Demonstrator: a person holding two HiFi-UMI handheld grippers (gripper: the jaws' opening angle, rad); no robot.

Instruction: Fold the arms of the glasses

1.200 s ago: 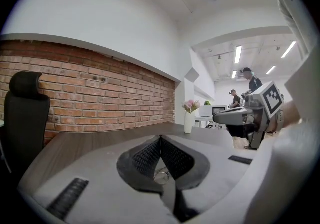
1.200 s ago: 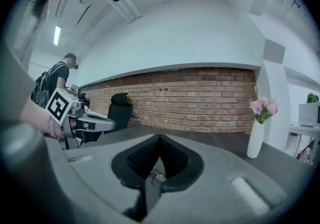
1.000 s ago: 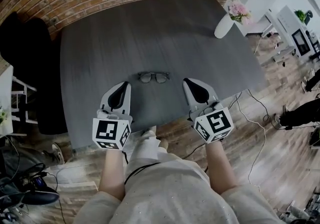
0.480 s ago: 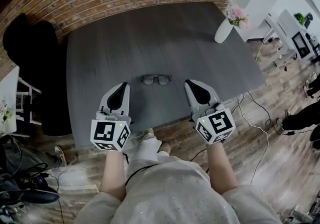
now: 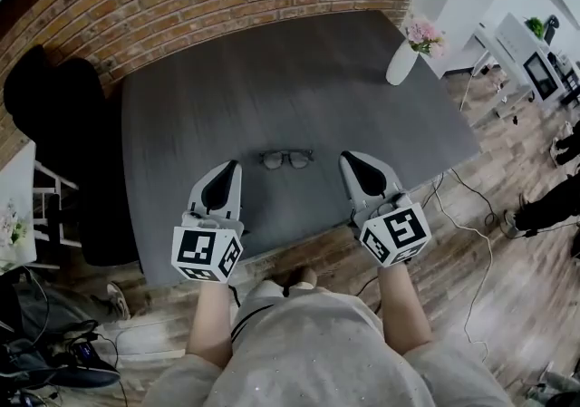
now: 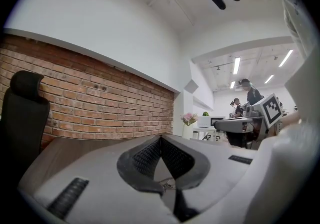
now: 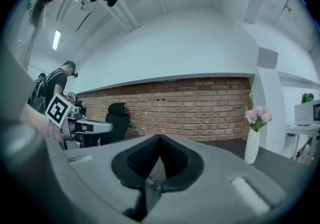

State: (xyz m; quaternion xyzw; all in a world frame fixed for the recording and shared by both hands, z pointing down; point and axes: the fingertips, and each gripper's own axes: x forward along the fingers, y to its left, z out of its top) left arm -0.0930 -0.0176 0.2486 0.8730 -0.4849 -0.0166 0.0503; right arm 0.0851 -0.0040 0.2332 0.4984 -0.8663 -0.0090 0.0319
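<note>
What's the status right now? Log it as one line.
left gripper: shut, empty | right gripper: shut, empty | glasses: on table between grippers, touching neither | arms folded: too small to tell

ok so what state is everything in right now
glasses: lying on the table, held by neither gripper; too small to tell if the arms are folded
left gripper: shut, empty
right gripper: shut, empty
vase: upright, flowers in it
</note>
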